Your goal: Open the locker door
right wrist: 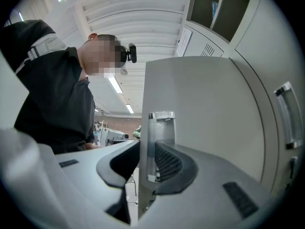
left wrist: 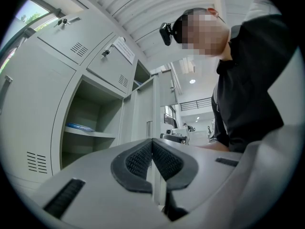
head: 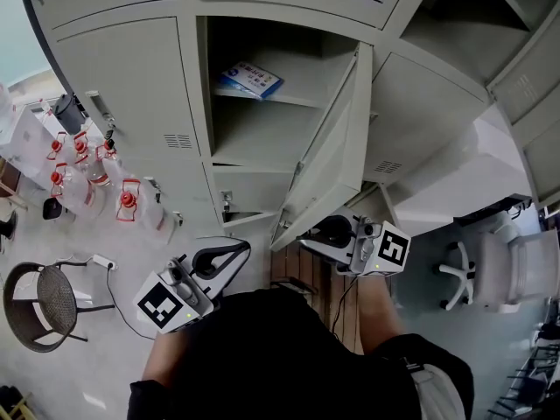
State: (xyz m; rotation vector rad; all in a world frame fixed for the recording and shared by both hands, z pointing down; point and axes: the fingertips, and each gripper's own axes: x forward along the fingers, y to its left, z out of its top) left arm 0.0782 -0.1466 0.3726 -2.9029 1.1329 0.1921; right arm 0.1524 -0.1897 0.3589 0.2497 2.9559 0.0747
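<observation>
The grey locker door (head: 332, 147) stands swung out towards me, and its compartment (head: 262, 103) shows open behind it. My right gripper (head: 313, 234) sits at the door's lower free edge. In the right gripper view the door's edge (right wrist: 200, 104) and its chrome handle (right wrist: 161, 137) lie between the jaws of the right gripper (right wrist: 147, 159), with both pads against them. My left gripper (head: 243, 250) hangs low in front of the lockers, away from the door. Its jaws (left wrist: 152, 149) are shut with nothing between them.
A blue packet (head: 251, 80) lies on the shelf inside the open compartment. Several red-capped water jugs (head: 92, 182) stand on the floor at the left, near a wicker chair (head: 44, 300). A white office chair (head: 507, 265) is at the right. Other lockers surround the open one.
</observation>
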